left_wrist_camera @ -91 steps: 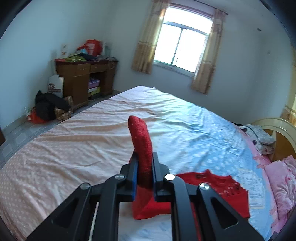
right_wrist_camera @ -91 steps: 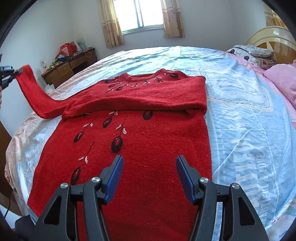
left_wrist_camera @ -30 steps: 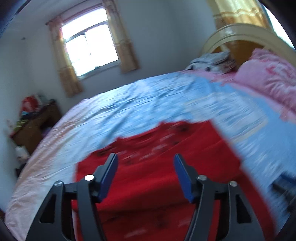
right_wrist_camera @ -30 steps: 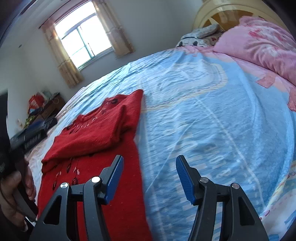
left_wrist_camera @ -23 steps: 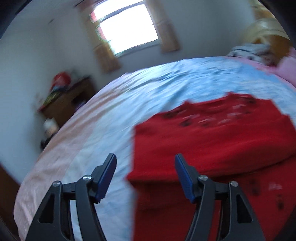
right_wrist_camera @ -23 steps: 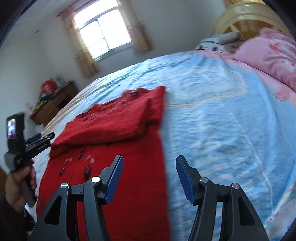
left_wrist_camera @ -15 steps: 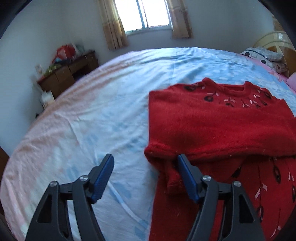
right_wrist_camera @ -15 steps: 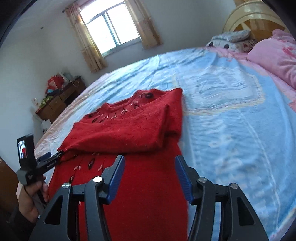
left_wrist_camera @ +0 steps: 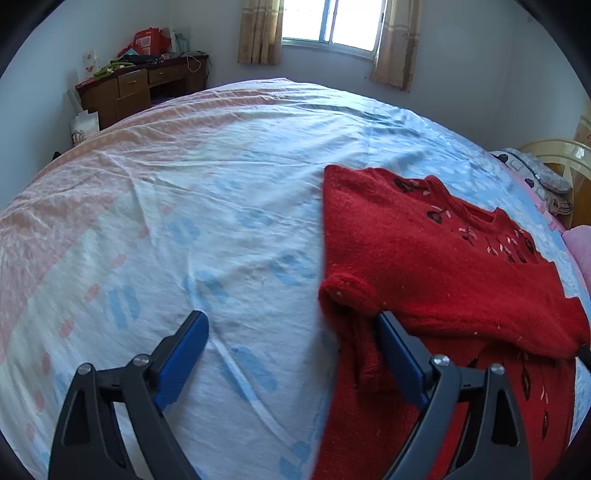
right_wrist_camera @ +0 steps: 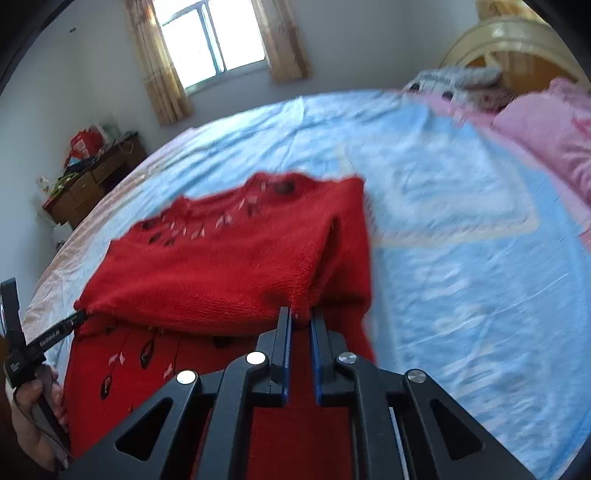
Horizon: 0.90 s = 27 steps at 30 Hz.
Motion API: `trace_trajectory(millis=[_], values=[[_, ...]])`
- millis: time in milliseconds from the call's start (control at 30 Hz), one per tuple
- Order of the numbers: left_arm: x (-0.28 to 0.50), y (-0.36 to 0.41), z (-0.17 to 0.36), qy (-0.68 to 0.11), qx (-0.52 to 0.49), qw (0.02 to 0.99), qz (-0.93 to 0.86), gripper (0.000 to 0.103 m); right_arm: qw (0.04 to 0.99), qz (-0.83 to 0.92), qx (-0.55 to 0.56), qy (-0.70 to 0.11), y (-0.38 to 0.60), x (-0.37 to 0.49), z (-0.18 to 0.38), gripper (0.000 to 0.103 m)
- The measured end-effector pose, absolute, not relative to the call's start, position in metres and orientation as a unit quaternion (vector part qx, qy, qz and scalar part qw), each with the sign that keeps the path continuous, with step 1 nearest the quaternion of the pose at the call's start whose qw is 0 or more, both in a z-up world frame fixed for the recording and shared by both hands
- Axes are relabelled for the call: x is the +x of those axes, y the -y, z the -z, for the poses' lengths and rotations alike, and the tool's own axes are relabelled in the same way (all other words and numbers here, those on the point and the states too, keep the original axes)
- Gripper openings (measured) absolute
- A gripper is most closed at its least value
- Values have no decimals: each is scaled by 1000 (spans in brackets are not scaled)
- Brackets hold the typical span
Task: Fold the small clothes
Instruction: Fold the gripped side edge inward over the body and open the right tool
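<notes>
A red knit sweater (left_wrist_camera: 436, 258) with dark leaf patterns lies on the bed, both sleeves folded across its chest. In the left wrist view my left gripper (left_wrist_camera: 291, 332) is open and empty, its right finger beside the sweater's left folded edge. In the right wrist view my right gripper (right_wrist_camera: 300, 317) is shut on the folded right edge of the sweater (right_wrist_camera: 221, 266). The left gripper also shows in the right wrist view (right_wrist_camera: 79, 317), held by a hand at the sweater's left edge.
The bed sheet (left_wrist_camera: 184, 221) is blue and pink. A brown desk (left_wrist_camera: 144, 88) with clutter stands at the far wall by a window (left_wrist_camera: 332, 22). Pink pillows (right_wrist_camera: 546, 136) and a wooden headboard (right_wrist_camera: 517, 48) lie to the right.
My left gripper let go of the sleeve, swung over the sweater and now sits open at its left edge. My right gripper moved in and shut on the sweater's right folded edge.
</notes>
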<state>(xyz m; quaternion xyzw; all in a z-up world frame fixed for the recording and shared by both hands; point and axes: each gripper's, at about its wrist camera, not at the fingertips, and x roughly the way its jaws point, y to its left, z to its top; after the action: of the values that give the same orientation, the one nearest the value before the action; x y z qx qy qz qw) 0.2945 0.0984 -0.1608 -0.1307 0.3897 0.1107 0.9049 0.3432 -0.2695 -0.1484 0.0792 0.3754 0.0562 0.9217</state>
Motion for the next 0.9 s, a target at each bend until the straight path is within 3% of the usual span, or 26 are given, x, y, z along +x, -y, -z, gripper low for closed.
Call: trace_trajectory(millis=[367, 433, 467, 700, 900], values=[[281, -109, 151, -359, -159, 915, -91, 95, 908, -16, 55, -416, 286, 360, 178, 11], [277, -113, 148, -348, -175, 917, -86, 95, 906, -11, 65, -418, 291, 357, 171, 34], [276, -114, 146, -343, -178, 918, -87, 95, 909, -11, 76, -409, 294, 354, 166, 36], [303, -106, 141, -365, -138, 916, -95, 95, 920, -119, 80, -365, 269, 349, 139, 36], [307, -101, 158, -397, -129, 905, -81, 101, 890, -124, 62, -434, 261, 369, 184, 36]])
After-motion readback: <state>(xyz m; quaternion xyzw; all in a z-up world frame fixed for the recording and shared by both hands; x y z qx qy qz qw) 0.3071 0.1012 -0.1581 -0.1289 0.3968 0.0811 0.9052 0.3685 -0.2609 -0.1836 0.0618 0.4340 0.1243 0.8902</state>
